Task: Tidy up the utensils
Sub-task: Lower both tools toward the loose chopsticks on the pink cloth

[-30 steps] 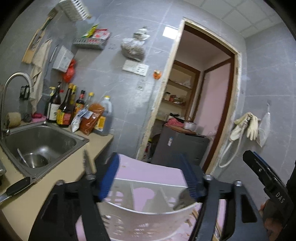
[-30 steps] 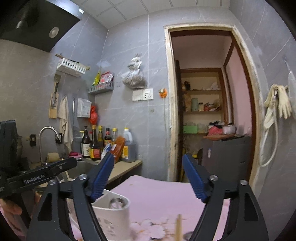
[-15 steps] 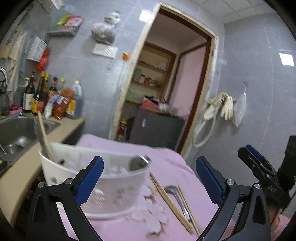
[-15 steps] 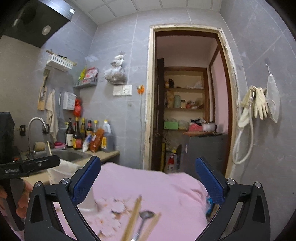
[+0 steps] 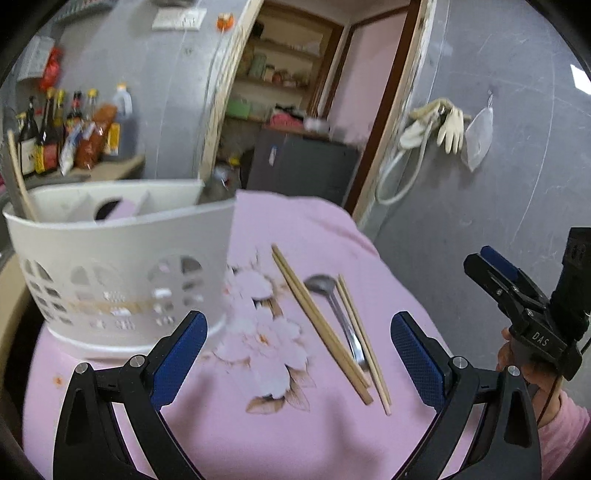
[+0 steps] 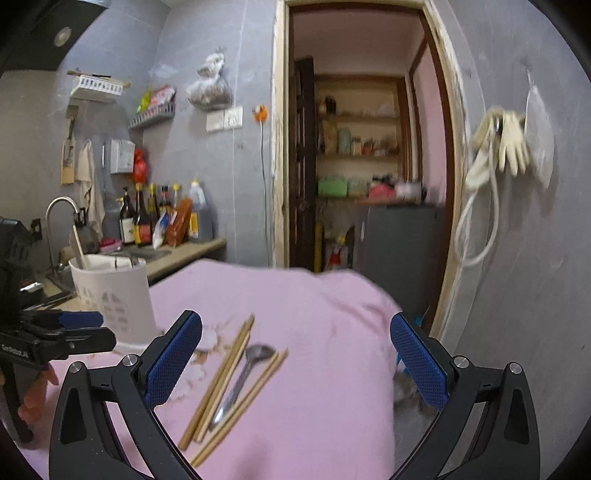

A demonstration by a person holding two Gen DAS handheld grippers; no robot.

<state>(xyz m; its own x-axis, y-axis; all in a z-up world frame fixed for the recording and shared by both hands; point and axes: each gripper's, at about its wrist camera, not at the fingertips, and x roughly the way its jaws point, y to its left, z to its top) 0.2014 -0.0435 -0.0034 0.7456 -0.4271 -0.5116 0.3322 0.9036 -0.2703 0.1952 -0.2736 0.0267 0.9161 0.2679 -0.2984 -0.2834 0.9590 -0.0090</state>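
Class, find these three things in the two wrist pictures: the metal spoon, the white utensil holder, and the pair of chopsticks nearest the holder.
metal spoon (image 5: 320, 285), left wrist view, on its bowl.
white utensil holder (image 5: 122, 251), left wrist view, on its front wall.
pair of chopsticks (image 6: 221, 376), right wrist view, on the middle of the sticks.

A: Grey tiled walls (image 6: 229, 173) enclose a small kitchen, a wood-framed doorway (image 6: 280, 147) opening onto a pantry of stocked shelves (image 6: 358, 155).

B: And on the left?

A: A counter (image 6: 192, 249) holds sauce bottles (image 6: 147, 218) beside a curved steel faucet (image 6: 59, 214); a black range hood (image 6: 40, 33) hangs above, and wire racks (image 6: 151, 114) and a bag (image 6: 210, 88) hang on the wall.

B: The right wall?

A: Pale rubber gloves (image 6: 506, 144) and a looped white hose (image 6: 476, 229) hang there. A dark cabinet (image 6: 399, 251) stands past the doorway, and a pink floral cloth (image 5: 280, 435) covers the table.
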